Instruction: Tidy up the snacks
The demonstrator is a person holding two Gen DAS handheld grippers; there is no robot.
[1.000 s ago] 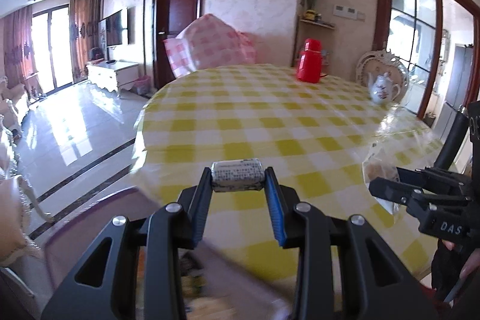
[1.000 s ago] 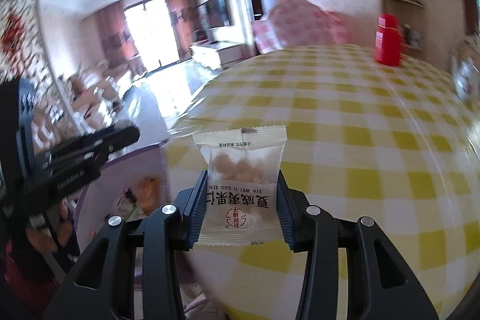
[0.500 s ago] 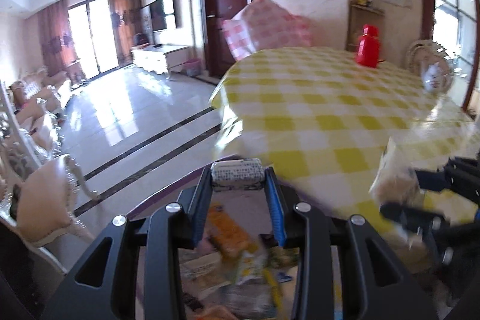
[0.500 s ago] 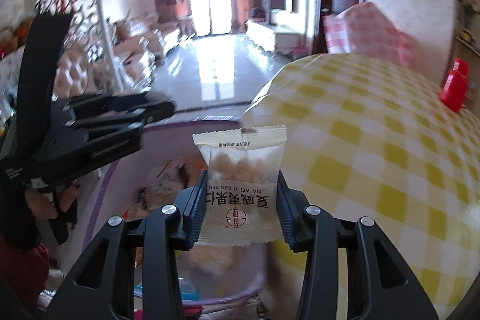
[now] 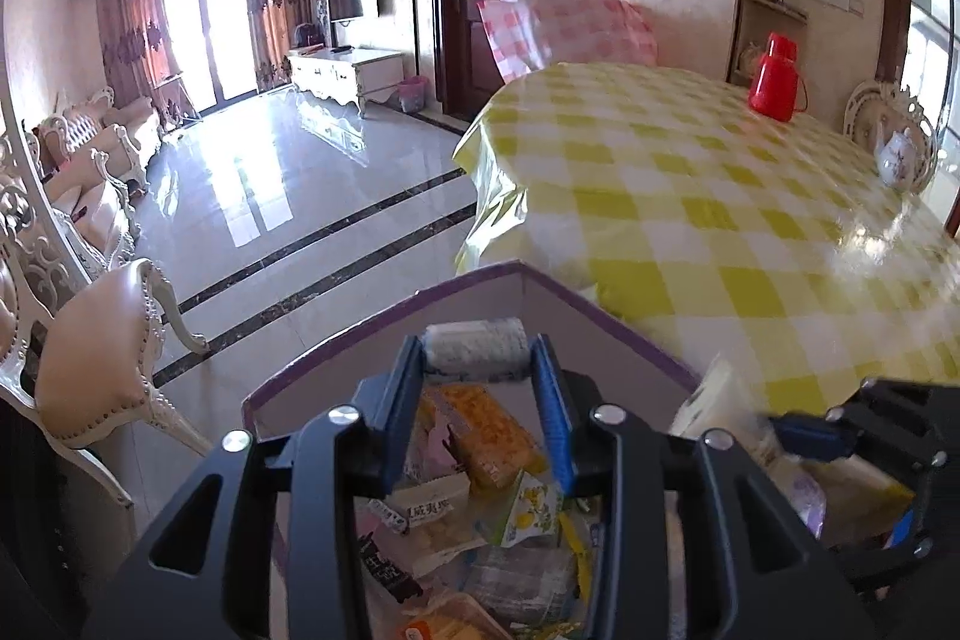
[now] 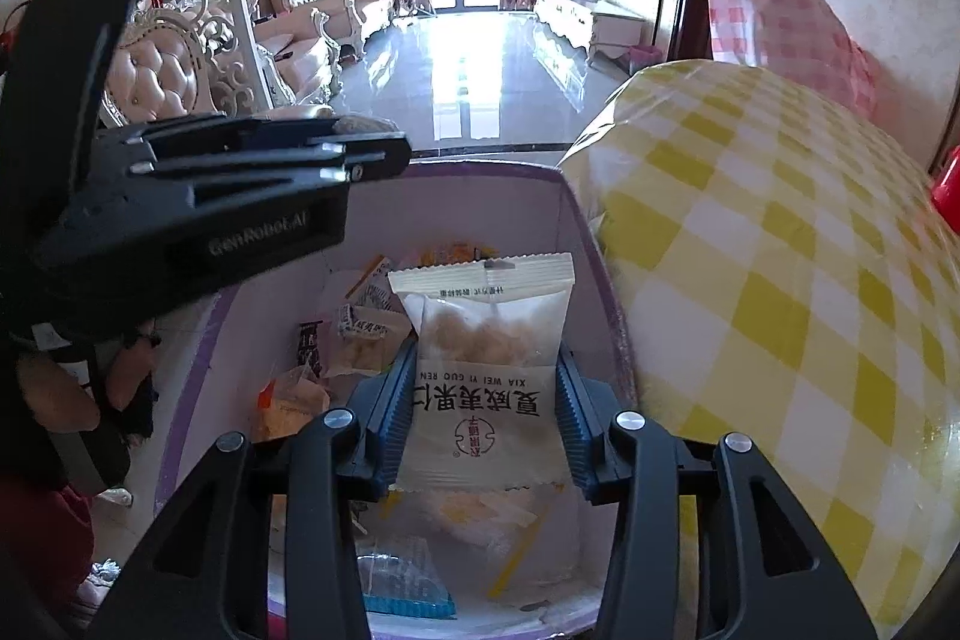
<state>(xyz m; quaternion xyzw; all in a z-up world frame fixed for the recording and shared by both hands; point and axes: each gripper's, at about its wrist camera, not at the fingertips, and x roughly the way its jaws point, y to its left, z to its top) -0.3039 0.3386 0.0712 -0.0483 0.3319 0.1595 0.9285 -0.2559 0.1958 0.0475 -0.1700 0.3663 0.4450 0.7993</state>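
My left gripper (image 5: 477,358) is shut on a small white printed snack roll (image 5: 477,351) and holds it over a purple-rimmed box (image 5: 384,322) that has several snack packets (image 5: 486,436) in it. My right gripper (image 6: 486,358) is shut on a clear-and-white nut packet (image 6: 483,334) above the same box (image 6: 564,214). The left gripper also shows in the right wrist view (image 6: 372,160), over the box's left side. The right gripper shows in the left wrist view (image 5: 774,430) at the box's right side.
The box stands beside a round table with a yellow checked cloth (image 5: 720,196). A red jug (image 5: 777,79) and a white teapot (image 5: 897,157) stand far back on it. A padded chair (image 5: 102,340) is on the left, with glossy floor (image 5: 288,196) beyond.
Both grippers have swung left from over the table to above the box, each still holding its snack.
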